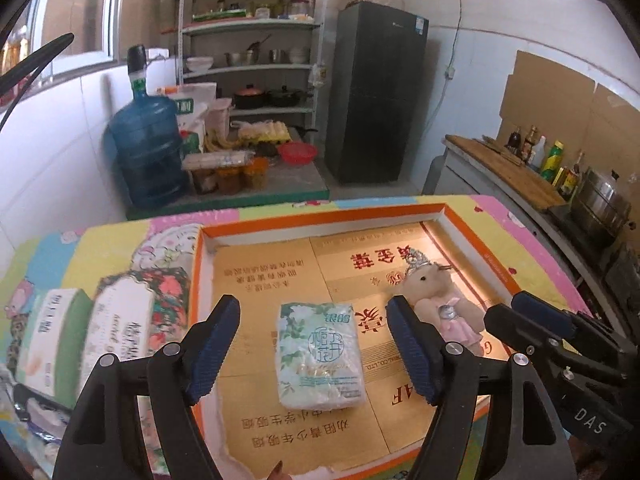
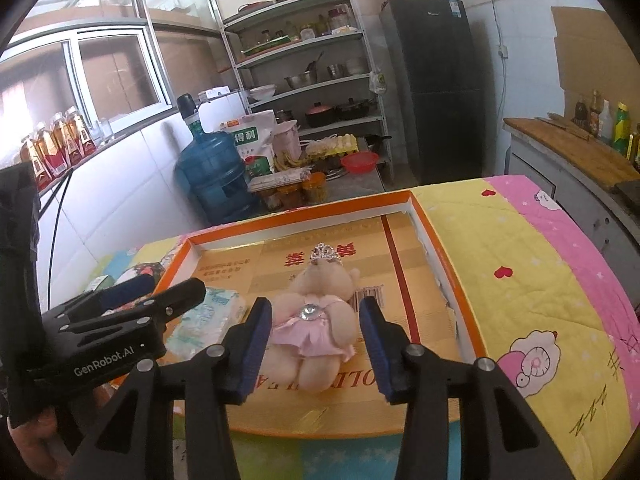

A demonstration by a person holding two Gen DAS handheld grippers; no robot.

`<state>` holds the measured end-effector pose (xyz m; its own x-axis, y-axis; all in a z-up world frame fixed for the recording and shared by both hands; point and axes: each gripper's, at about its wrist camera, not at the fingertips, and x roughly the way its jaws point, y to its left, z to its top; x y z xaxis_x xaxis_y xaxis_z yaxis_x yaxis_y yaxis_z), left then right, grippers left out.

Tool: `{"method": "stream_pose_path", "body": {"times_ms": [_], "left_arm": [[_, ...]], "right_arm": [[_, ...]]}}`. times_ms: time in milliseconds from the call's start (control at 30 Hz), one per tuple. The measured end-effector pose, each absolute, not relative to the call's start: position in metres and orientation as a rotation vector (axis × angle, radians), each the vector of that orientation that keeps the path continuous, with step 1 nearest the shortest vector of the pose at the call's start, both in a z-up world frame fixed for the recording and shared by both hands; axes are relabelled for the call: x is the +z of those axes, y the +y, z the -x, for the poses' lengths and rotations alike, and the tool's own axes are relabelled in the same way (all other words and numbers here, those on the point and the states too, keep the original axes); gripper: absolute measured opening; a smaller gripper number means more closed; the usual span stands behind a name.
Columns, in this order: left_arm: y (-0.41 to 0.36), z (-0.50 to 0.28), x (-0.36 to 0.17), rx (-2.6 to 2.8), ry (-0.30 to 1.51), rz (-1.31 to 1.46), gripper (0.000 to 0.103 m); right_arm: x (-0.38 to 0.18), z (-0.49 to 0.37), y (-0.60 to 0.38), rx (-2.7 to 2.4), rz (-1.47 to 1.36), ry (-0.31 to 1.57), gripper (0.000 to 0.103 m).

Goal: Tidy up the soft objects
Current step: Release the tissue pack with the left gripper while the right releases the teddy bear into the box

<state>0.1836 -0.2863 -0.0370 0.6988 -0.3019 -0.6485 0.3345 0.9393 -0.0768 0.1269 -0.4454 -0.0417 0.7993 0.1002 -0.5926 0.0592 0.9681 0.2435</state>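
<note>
Both tools spread: left tool [image 1: 314, 354] straddles the tissue pack [image 1: 320, 356], long axis pointing away from it; right tool [image 2: 316, 350] straddles the plush bear [image 2: 316, 320], not pinching.

Pale tissue pack [image 1: 320, 358] and pink-dressed plush bear [image 2: 316, 316], side by side in orange-rimmed tray [image 2: 448, 276].

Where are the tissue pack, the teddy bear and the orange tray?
tissue pack [image 1: 320, 354], left wrist view, middle of wrapper.
teddy bear [image 2: 316, 320], right wrist view, pink dress.
orange tray [image 2: 440, 256], right wrist view, right rim.
</note>
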Motion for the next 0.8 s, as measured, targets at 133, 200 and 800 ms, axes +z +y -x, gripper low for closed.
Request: {"method": "stream_pose_path", "body": {"times_ms": [133,200,800], "left_arm": [[-0.277,-0.173,-0.025,-0.342,0.675,-0.047,0.077],[-0.271,-0.168,-0.018,-0.338,0.652,-0.047,0.077],[-0.201,-0.129,0.026,-0.298,0.547,-0.031,0.078]], "right_arm": [[-0.035,-0.119,-0.44,0.024,-0.256,0.634,0.045],[-0.032,-0.116,-0.436,0.025,-0.253,0.631,0.045],[0.001,-0.088,-0.378,0.056,-0.185,0.589,0.046]]}}
